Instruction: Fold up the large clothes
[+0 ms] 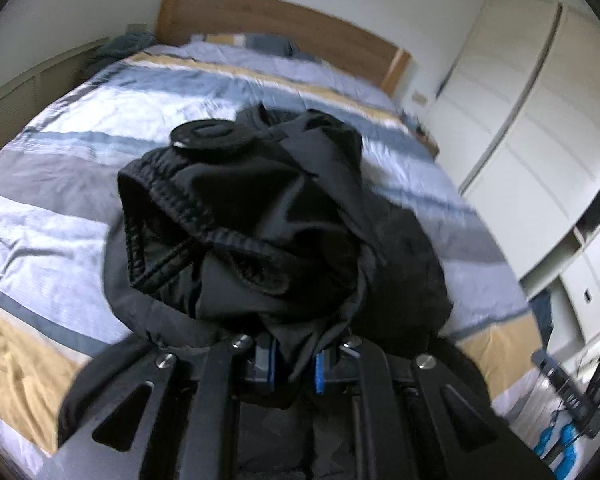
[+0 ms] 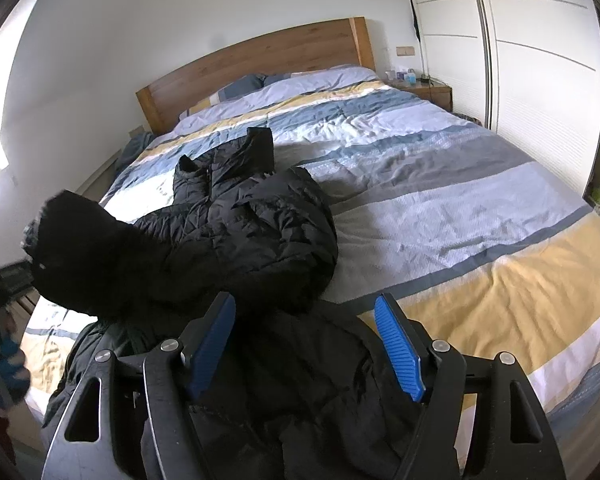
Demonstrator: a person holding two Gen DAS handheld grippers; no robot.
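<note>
A large black puffer jacket point(image 2: 252, 236) lies crumpled on the striped bed point(image 2: 460, 208), one sleeve reaching toward the headboard. My left gripper point(image 1: 294, 364) is shut on a bunch of the jacket's fabric point(image 1: 260, 216) and holds it lifted above the bed; an elastic cuff point(image 1: 168, 216) hangs open in front of it. In the right wrist view the lifted part point(image 2: 84, 252) shows at the left. My right gripper point(image 2: 304, 344) is open, its blue pads point(image 2: 400, 348) apart just above the jacket's near edge, holding nothing.
A wooden headboard point(image 2: 260, 60) stands at the far end with pillows point(image 2: 308, 78) below it. White wardrobes point(image 2: 540, 60) run along the right side. A bedside table point(image 2: 424, 90) with small items stands at the back right. A low radiator cover point(image 1: 24, 96) runs along the left.
</note>
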